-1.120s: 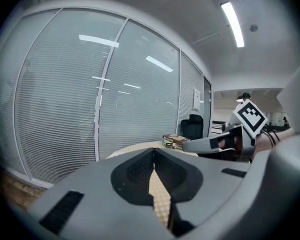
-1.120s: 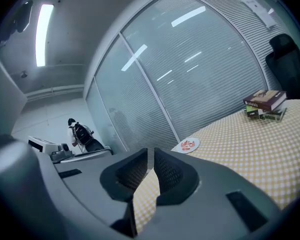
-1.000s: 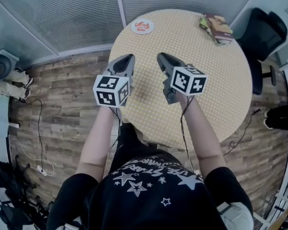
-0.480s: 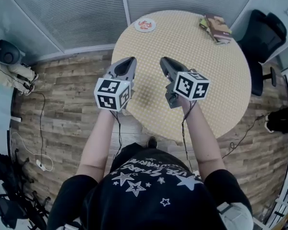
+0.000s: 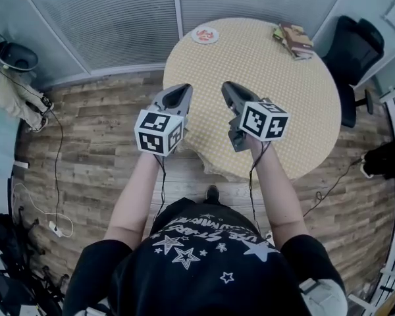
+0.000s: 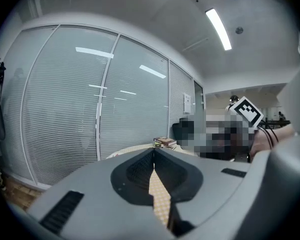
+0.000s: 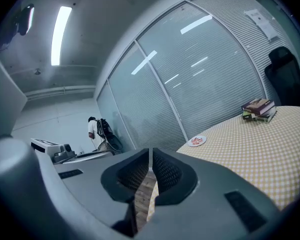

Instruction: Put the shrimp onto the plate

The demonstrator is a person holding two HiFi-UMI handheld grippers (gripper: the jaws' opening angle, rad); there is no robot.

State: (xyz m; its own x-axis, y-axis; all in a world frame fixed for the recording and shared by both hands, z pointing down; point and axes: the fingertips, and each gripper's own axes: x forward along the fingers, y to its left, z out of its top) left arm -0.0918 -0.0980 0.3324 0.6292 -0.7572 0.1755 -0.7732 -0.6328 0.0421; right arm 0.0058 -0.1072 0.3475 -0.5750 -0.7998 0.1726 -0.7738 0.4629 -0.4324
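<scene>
A small white plate [image 5: 205, 35] with orange-red shrimp pieces on it sits at the far left rim of the round table [image 5: 296, 104]; it also shows as a small plate [image 7: 196, 141] in the right gripper view. My left gripper [image 5: 183, 88] hovers over the table's near left edge, shut and empty. My right gripper [image 5: 228, 85] is held beside it over the near part of the cloth, also shut with nothing in it. Both are far from the plate. The left gripper's jaws [image 6: 153, 152] meet at their tips, as do the right gripper's [image 7: 150, 152].
A stack of books [image 5: 293, 39] lies at the table's far right, also seen as books [image 7: 258, 108] from the right gripper. A black office chair [image 5: 355, 51] stands right of the table. Glass walls with blinds run behind; cables and a bag lie on the wood floor [image 5: 85, 137] at left.
The table has slid farther from me and to the right in the head view, as if I have stepped back. Both grippers stay shut, side by side.
</scene>
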